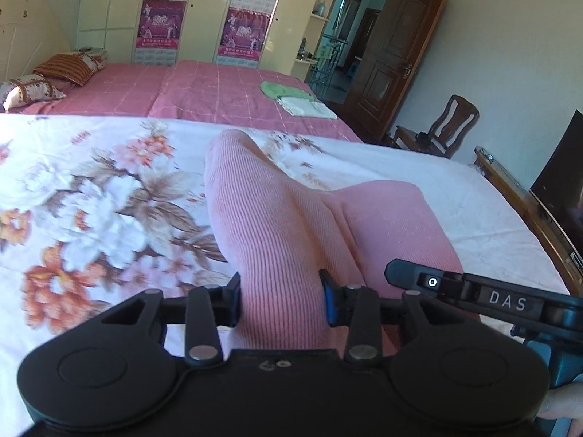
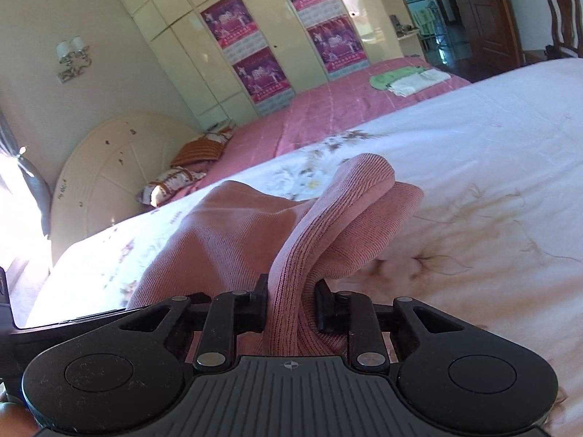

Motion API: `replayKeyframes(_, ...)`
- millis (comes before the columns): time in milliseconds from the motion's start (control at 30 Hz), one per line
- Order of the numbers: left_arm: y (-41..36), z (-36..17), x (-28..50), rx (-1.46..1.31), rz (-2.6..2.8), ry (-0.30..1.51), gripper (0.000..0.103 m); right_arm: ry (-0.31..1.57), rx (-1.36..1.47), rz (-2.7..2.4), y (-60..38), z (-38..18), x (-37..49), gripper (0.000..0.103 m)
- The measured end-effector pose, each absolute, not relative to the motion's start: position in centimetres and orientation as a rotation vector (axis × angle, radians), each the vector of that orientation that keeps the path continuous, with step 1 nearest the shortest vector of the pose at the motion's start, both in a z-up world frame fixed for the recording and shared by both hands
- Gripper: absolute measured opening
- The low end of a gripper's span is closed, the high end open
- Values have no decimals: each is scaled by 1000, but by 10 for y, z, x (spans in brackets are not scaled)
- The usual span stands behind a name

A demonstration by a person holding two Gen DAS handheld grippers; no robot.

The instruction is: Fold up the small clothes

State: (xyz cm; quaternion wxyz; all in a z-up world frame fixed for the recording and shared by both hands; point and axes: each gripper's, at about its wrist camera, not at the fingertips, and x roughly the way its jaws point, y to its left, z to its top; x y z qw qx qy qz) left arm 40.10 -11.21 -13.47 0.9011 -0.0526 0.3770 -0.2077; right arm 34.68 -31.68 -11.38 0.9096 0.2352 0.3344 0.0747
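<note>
- Bed [image 1: 419, 167], floral sheet: the pink ribbed garment [image 1: 277, 218] is lifted off it at the near end; the far end trails on the sheet and may drag and crease.
- Left hand-held gripper [image 1: 280, 300]: clamped on bunched fabric; uneven pull would skew the fold.
- Right hand-held gripper [image 2: 291, 304]: clenched on a gathered ridge; layers could slip free.

The garment [image 1: 280, 218] clamped between the black left tool's [image 1: 280, 302] pads was pink with fine ribbing. Beneath it the bedspread [image 1: 91, 200] was white with orange and brown flowers. Beyond lay a pink checked bed cover [image 1: 218, 87] carrying a green cloth [image 1: 282, 89] and a white one [image 1: 306, 105].
</note>
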Motion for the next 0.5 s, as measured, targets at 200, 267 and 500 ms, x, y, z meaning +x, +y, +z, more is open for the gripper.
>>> replayKeyframes(200, -22, -111, 400, -144, -366, 737, 38, 659, 464, 247, -234, -87, 366, 23)
replayKeyframes(267, 13, -108, 401, -150, -346, 724, 38, 654, 458, 273, -199, -84, 375, 23)
replayKeyframes(500, 138, -111, 420, -181, -302, 716, 38, 662, 433, 310, -68, -95, 413, 23)
